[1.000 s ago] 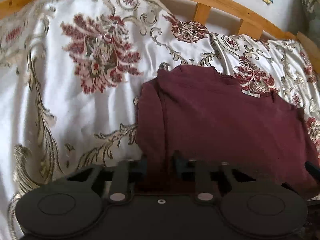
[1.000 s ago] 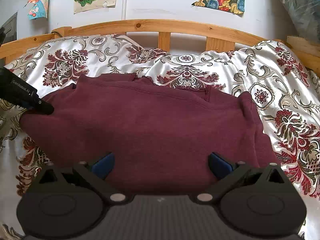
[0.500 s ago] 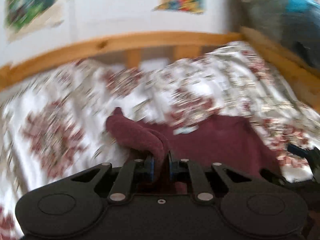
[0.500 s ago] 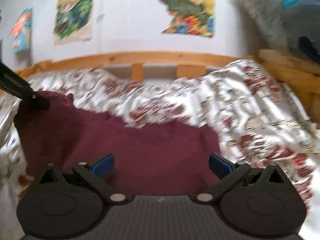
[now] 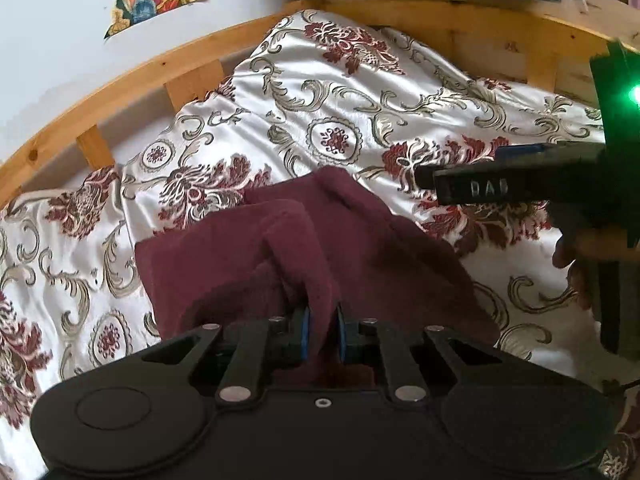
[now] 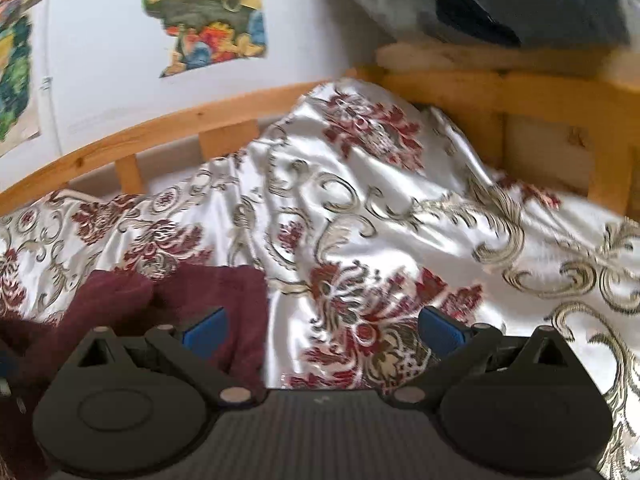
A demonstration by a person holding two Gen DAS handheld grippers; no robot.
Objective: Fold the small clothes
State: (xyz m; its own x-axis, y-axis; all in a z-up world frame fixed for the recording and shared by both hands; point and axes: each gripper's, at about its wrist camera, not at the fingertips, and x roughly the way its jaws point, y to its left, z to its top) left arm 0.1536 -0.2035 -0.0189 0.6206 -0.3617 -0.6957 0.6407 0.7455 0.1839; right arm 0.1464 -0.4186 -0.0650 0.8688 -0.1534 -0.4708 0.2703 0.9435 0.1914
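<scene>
- Left tool (image 5: 322,334): blue pads nearly together, pinching a raised ridge of the maroon garment (image 5: 304,256); jaws opened a hair within the last half second, cloth still between them.
- Pinch sits at a doubled edge, likely so one side can be carried across the rest as a fold.
- Garment below the pinch: bunched, layers overlapping, lying on the floral bedspread (image 5: 340,120).
- Right tool (image 6: 322,330): jaws spread wide, nothing held; left finger over the garment's edge, right finger over bare bedspread.
- From the left view, right tool seen side-on near the garment's far edge, apparently free to steady or smooth it.
- Beyond: wooden bed rail (image 5: 132,80) around the bedspread, poster (image 6: 208,12) on the wall.
</scene>
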